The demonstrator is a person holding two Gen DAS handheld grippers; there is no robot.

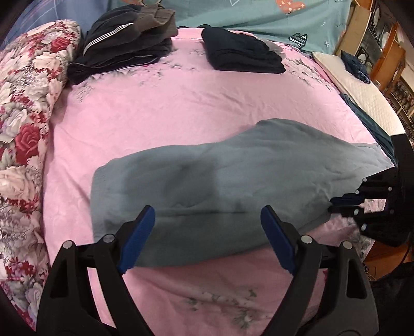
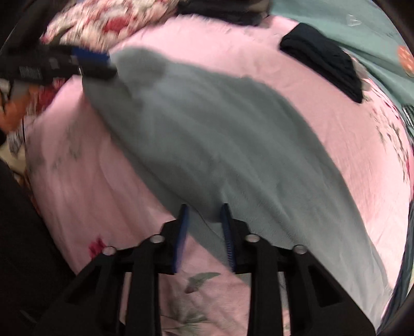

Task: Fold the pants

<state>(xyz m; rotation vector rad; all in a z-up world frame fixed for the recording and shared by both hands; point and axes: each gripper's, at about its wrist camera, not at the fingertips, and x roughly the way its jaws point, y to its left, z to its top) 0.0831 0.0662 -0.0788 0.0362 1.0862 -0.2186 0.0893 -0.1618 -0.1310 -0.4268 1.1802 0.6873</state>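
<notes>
The bed (image 1: 181, 108), under a pink floral sheet, fills nearly everything ahead of both tongs. Along its edge, off to the left of the left tongs, lies a quilt (image 1: 23, 121) printed with red and white roses, and a teal patterned cover (image 1: 271, 23) runs across the far side.

The grey-blue pants (image 1: 220, 186) lie across the near part of the bed, folded into a long band that reaches from just in front of the left tongs over to the right tongs.

Beyond the pants, well apart from them, sits a heap of dark folded clothes (image 1: 124, 44) with white stripes to the far left, and a single folded black garment (image 1: 240, 51) to the far right of it. A white pillow (image 1: 362, 90) rests at the bed's right edge.

The left tongs (image 1: 207, 232) hover over the near edge of the pants with their blue pads (image 1: 137, 237) spread wide and nothing between them; the cloth passes beneath the gap, and I cannot tell whether the tips touch it.

The right tongs (image 2: 204, 232) are drawn in narrow, and in their own view a pleat of the pants' edge is bunched between the blue pads (image 2: 227, 237), the fabric puckering toward the pinch. From the left wrist view these tongs appear at the far right end of the pants, tips at the cloth's edge.
</notes>
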